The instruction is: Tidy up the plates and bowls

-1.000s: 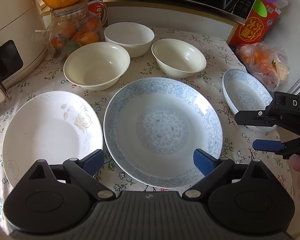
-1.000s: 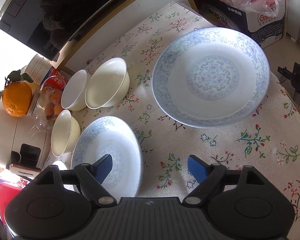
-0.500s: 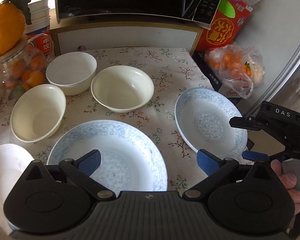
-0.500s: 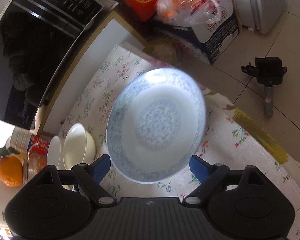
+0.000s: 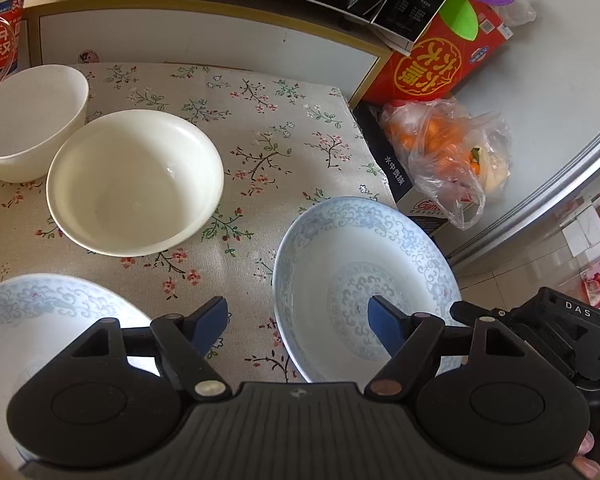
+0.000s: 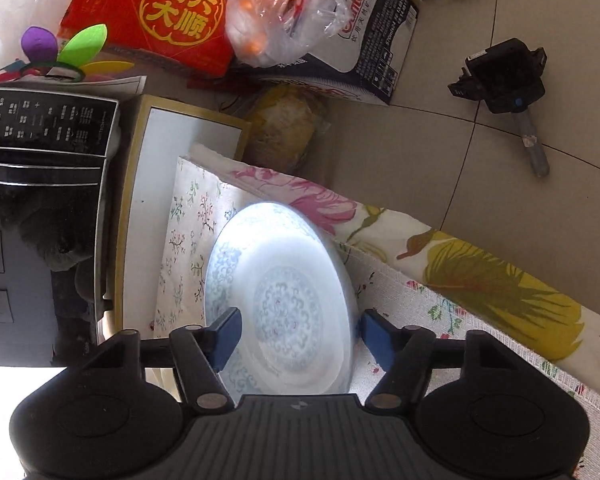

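Observation:
A small blue-patterned plate (image 5: 360, 272) lies at the table's right edge; it also shows in the right wrist view (image 6: 284, 304). My left gripper (image 5: 298, 322) is open, its right finger over that plate's near left rim. My right gripper (image 6: 296, 336) is open, its jaws standing either side of the plate; its body shows at right in the left wrist view (image 5: 548, 332). A larger blue-patterned plate (image 5: 40, 312) lies at lower left. Two cream bowls (image 5: 134, 180) (image 5: 28, 120) stand behind.
The floral tablecloth (image 5: 260, 128) ends just right of the small plate. A microwave (image 6: 40, 220) stands at the back. A red box (image 5: 440, 60) and a bag of oranges (image 5: 444, 156) sit beside the table. A black tool (image 6: 504, 80) lies on the floor.
Both grippers have moved right and closer to the small blue plate. The right gripper now straddles it. The white plate and third bowl left my left view.

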Available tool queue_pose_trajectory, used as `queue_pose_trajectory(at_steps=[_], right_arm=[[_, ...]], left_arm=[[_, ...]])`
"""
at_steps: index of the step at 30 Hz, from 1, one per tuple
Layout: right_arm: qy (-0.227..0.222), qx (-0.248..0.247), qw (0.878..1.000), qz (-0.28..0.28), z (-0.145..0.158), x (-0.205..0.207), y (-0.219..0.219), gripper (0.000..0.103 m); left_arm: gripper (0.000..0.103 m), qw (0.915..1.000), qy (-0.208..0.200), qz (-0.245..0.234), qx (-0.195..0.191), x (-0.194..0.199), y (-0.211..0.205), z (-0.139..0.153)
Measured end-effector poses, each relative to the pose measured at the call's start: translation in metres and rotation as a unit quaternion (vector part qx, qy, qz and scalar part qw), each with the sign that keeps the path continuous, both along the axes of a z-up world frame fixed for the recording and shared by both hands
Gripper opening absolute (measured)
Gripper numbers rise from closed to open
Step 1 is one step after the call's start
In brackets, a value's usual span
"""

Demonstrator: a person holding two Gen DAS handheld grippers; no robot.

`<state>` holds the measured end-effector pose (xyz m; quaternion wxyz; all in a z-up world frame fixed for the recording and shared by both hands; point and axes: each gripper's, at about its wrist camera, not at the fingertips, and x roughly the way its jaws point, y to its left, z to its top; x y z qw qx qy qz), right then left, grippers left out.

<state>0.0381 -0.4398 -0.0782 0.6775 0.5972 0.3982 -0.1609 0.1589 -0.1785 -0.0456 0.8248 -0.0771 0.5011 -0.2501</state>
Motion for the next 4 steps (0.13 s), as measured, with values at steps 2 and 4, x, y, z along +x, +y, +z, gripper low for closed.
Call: queue_pose_trajectory(at_steps=[2,4], right_arm=[[0.005,0.007,1.0,-0.011,-0.0055,0.0001,-0.0044,0.05],[0.007,0.017,1.0,-0.02,-0.0111,-0.0001,-0.0083,0.042]], left_arm=[[0.066,1.0,0.001,0.005,-0.001,0.0031,-0.0027,-0.0041],[0.059,0.9999,0.004,0.009,-0.002,0.0062,-0.0053,-0.0084]])
